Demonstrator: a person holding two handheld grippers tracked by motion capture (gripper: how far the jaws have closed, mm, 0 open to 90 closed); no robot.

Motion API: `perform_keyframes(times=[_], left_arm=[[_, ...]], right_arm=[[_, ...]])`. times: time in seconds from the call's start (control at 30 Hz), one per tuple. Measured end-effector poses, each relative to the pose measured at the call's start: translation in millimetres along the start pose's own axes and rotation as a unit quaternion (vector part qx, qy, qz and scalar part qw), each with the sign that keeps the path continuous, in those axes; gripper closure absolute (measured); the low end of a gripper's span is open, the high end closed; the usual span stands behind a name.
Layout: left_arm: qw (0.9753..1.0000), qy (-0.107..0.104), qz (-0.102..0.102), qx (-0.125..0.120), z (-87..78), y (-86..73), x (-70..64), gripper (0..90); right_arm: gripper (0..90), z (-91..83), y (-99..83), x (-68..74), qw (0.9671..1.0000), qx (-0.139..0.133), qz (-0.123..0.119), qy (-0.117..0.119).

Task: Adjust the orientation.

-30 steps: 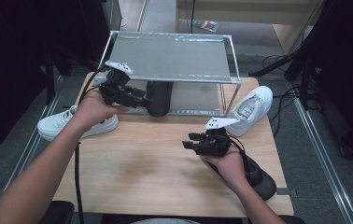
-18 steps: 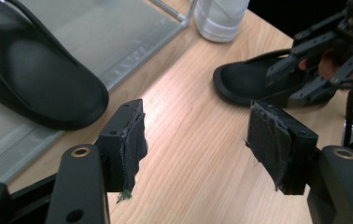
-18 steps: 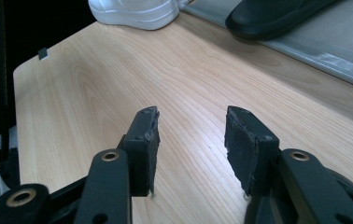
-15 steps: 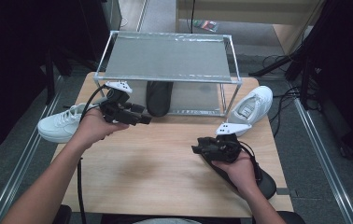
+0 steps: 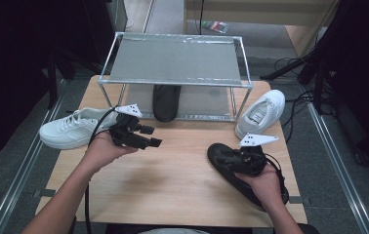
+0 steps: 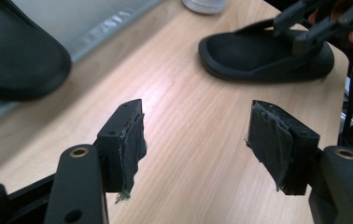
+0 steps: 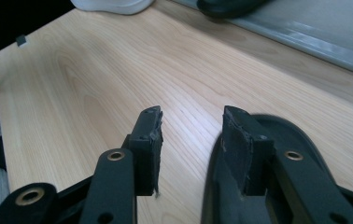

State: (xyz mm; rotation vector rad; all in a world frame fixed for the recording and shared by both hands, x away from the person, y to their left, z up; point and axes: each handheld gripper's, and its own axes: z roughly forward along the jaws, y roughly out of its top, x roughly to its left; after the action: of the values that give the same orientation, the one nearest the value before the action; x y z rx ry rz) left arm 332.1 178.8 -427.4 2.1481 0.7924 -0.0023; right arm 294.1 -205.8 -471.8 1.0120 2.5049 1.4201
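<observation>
The black slipper (image 5: 243,170) lay on the table (image 5: 173,175) near its right front corner, toe pointing toward the middle. The right gripper (image 5: 229,158) sat at the slipper's toe end. In the right gripper view its jaws stood apart, one over bare wood and the other over the slipper's (image 7: 277,140) rim, with nothing between the pads; I could not tell whether the jaw touched the rim.

The left gripper (image 5: 151,139) was held above the table's left half, well apart from the slipper, its jaws pointing toward it. In the left gripper view its jaws gaped wide and empty over the wood, and the slipper (image 6: 258,51) lay beyond them with the right gripper (image 6: 312,23) over it.

A second black slipper (image 5: 165,100) lay under the rack (image 5: 175,63) on its lower shelf. One white sneaker (image 5: 72,129) lay at the table's left edge, just behind the left gripper. Another white sneaker (image 5: 263,112) lay at the right, beside the rack's leg.
</observation>
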Motion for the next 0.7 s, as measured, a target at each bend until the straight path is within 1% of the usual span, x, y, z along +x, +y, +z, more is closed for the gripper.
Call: perform_keyframes(times=[0.03,0.07,0.13,0.17,0.2,0.27,0.33,0.37,0.4,0.53,0.57,0.6,0.67,0.7], left_arm=[[1.0,0.0,0.0,0.0,0.0,0.0,0.0,36.5],[1.0,-0.001,0.0,0.0,2.2,-2.9,-1.5,36.5],[0.9999,-0.009,-0.009,-0.009,3.8,-6.2,-1.8,36.5],[0.9999,-0.009,-0.009,-0.009,3.8,-6.2,-1.8,36.5],[0.9998,-0.011,-0.014,-0.009,4.8,-7.3,-2.0,36.6],[1.0,-0.006,-0.004,0.001,9.1,-7.8,-3.8,36.7],[1.0,-0.006,0.002,0.001,12.1,-7.3,-5.0,36.8],[1.0,-0.006,0.002,0.001,12.1,-7.3,-5.0,36.9],[0.9999,-0.012,0.002,-0.005,14.3,-6.3,-5.4,37.2],[0.9996,-0.02,0.008,-0.02,17.2,-4.1,-5.7,37.7],[0.9996,-0.02,0.008,-0.02,17.2,-4.1,-5.7,37.8],[0.9995,-0.021,0.011,-0.02,19.1,-3.4,-5.1,37.8],[0.9995,-0.021,0.009,-0.02,21.3,-3.3,-3.7,37.9],[0.9995,-0.021,0.009,-0.02,21.3,-3.3,-3.7,37.9]], right_arm=[[59.5,0.0,0.0,0.0,1.0,0.0,0.0,0.0],[60.0,-5.5,-4.0,-2.2,1.0,0.004,0.002,-0.007],[60.1,-11.2,-8.4,-4.9,0.9998,0.007,0.003,-0.016],[60.1,-11.2,-8.4,-4.9,0.9998,0.007,0.003,-0.016],[60.1,-16.7,-12.9,-7.6,0.9996,0.007,0.011,-0.024],[60.1,-21.4,-16.7,-8.9,0.9994,0.008,0.018,-0.029],[60.3,-24.7,-19.6,-9.3,0.9992,0.011,0.02,-0.033],[60.5,-25.5,-21.1,-9.5,0.9992,0.012,0.021,-0.033],[60.5,-25.9,-22.3,-9.5,0.9991,0.015,0.023,-0.033],[61.0,-24.7,-29.4,-9.7,0.9987,0.028,0.026,-0.032],[61.0,-24.7,-29.4,-9.7,0.9987,0.028,0.026,-0.032],[61.2,-23.9,-32.8,-9.8,0.9984,0.037,0.027,-0.034],[62.6,-23.7,-35.8,-9.9,0.9979,0.046,0.031,-0.034],[62.6,-23.7,-35.8,-9.9,0.9979,0.046,0.031,-0.034]])
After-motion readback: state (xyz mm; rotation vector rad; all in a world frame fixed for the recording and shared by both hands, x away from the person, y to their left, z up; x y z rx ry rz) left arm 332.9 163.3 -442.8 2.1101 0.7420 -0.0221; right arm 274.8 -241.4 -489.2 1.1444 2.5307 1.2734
